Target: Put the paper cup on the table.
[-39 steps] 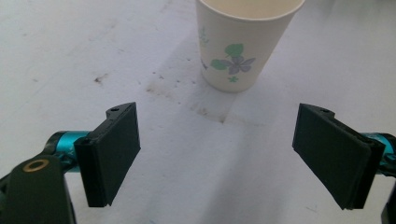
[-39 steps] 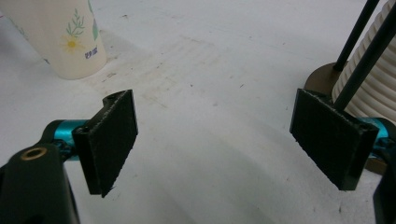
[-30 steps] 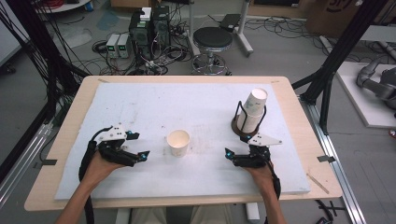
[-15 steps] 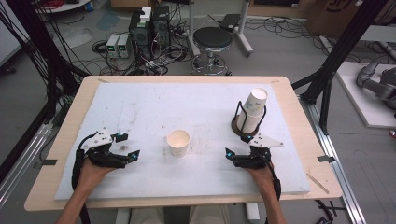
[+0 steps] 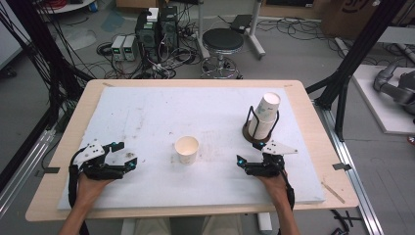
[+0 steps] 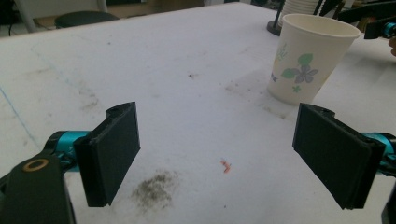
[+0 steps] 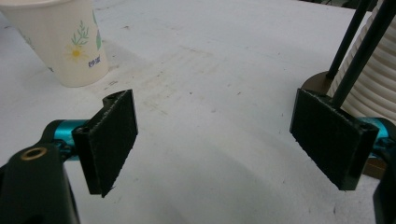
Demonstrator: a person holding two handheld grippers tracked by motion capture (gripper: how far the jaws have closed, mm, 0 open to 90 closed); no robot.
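Observation:
A single paper cup (image 5: 187, 149) with a flower print stands upright near the middle of the white mat (image 5: 195, 112). It also rises at the upper right of the left gripper view, paper cup (image 6: 310, 58), and at the upper left of the right gripper view, paper cup (image 7: 60, 39). My left gripper (image 5: 128, 157) rests low on the mat left of the cup, open, nothing between its jaws. My right gripper (image 5: 249, 157) sits right of the cup, open and empty too. A stack of paper cups (image 5: 264, 116) leans in a black wire holder (image 5: 258, 128) just beyond it.
The mat covers a wooden table (image 5: 313, 127). Dirt smudges (image 6: 154, 189) and a small orange scrap (image 6: 226, 165) lie on the mat by my left gripper. Beyond the table are a stool (image 5: 222, 41), electronics boxes and cables on the floor.
My left hand has slid left and down toward the table's front-left corner, away from the cup. The right hand, the cup and the stack have stayed put.

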